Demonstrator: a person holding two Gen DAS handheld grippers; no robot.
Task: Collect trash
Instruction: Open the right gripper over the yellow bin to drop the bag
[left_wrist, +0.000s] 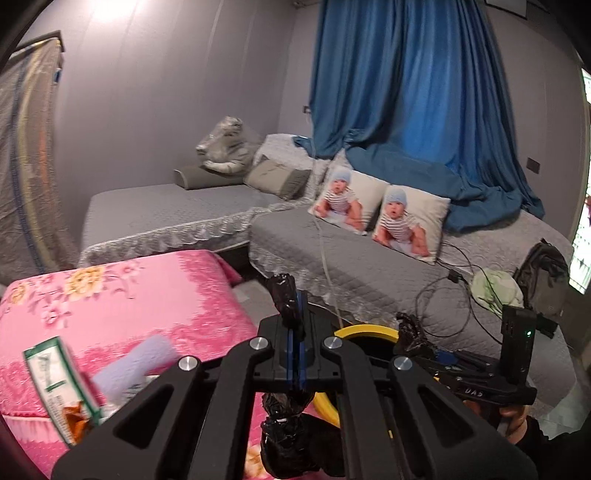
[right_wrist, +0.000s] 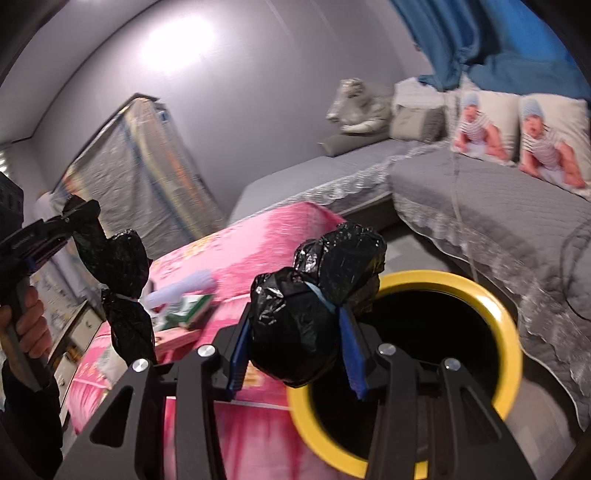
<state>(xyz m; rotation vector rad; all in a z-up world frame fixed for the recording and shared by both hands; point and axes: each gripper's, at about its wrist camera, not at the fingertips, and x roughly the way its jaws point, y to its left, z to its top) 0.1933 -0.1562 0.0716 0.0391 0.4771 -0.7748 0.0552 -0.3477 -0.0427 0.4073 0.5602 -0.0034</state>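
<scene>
The yellow-rimmed bin (right_wrist: 509, 332) stands on the floor between the pink flowered bed (right_wrist: 258, 240) and the grey quilted sofa (right_wrist: 498, 221). Its inside is dark, and nothing in it can be made out.

The right gripper (right_wrist: 295, 343) is clenched on a black trash bag bundle (right_wrist: 314, 295): its blue pads press the crumpled plastic from both sides, and the bundle bulges up past the fingertips, touching or just over the bin's near-left rim. In the left wrist view this same gripper (left_wrist: 410, 341) shows small, beside the far arc of the bin (left_wrist: 369, 330).

The left gripper (left_wrist: 293, 332) is closed tight on a twisted black bag strip (left_wrist: 286, 295). The strip sticks up above the pads and hangs below them in knotted lumps, to the left of the bin. In the right wrist view it dangles from that gripper (right_wrist: 79, 218), over the edge of the pink bed, well apart from the bin.

On the pink bed, left of the bin, lie a green and white packet (left_wrist: 59, 384) and a pale lilac thing (left_wrist: 144, 360), both blurred. The near part of the bin is hidden behind the gripper frames, and a hand (right_wrist: 26, 321) on the left handle is cut off at the frame edge.
</scene>
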